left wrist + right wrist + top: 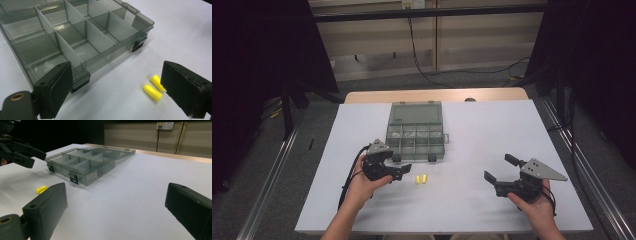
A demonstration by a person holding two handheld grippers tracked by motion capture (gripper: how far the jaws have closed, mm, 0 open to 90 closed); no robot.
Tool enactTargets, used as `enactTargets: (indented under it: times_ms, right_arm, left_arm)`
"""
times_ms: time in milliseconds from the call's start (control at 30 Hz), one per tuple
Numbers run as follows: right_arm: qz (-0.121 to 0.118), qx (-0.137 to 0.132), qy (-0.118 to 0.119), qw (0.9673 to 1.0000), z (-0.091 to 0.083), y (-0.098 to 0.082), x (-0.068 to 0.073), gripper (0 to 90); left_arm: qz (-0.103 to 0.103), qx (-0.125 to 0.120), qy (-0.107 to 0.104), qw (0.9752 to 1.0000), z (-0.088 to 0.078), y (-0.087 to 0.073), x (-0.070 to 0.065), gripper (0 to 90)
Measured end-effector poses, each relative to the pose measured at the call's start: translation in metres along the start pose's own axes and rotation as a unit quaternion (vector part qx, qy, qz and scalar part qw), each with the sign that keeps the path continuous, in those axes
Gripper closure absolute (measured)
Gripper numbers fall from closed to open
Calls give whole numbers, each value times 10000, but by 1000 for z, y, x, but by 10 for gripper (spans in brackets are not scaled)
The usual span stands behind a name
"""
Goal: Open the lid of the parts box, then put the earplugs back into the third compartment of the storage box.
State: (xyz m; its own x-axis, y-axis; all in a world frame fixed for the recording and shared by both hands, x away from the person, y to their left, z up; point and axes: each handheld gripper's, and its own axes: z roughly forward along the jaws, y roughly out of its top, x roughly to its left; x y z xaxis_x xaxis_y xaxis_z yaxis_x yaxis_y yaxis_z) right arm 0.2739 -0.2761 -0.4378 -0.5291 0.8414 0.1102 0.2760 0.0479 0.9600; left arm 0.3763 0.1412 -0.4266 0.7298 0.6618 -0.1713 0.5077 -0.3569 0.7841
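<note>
My left gripper (404, 170) and right gripper (498, 169) both gape wide, holding nothing, flanking two yellow earplugs (421, 179) before the compartment box (416, 131)

Overhead forward-down, two low views, shared organizer box (416, 131)

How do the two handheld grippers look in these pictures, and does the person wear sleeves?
Both grippers are black, each with two blocky jaws bearing flat rectangular pads. The left gripper and the right gripper each carry a grey three-cornered plate on top. A black cable trails from the left gripper along the forearm, and dark cable loops by the right hand. No sleeves show on the forearms in the high view.
</note>
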Motion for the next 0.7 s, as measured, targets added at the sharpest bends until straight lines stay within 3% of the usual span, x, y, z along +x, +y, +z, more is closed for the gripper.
enactTargets:
  times_ms: [233, 367, 700]
  right_arm:
    - [18, -60, -39, 10000, -4, 0, -4, 32]
    - [-148, -20, -3, 9999, -3, -1, -2, 34]
    - [-205, -50, -7, 9998, -5, 1, -2, 33]
  left_arm:
    - [-4, 114, -21, 9999, 4, -3, -2, 101]
    - [9, 120, -58, 9999, 4, -3, -3, 98]
    - [52, 175, -130, 9997, 6, -5, -9, 108]
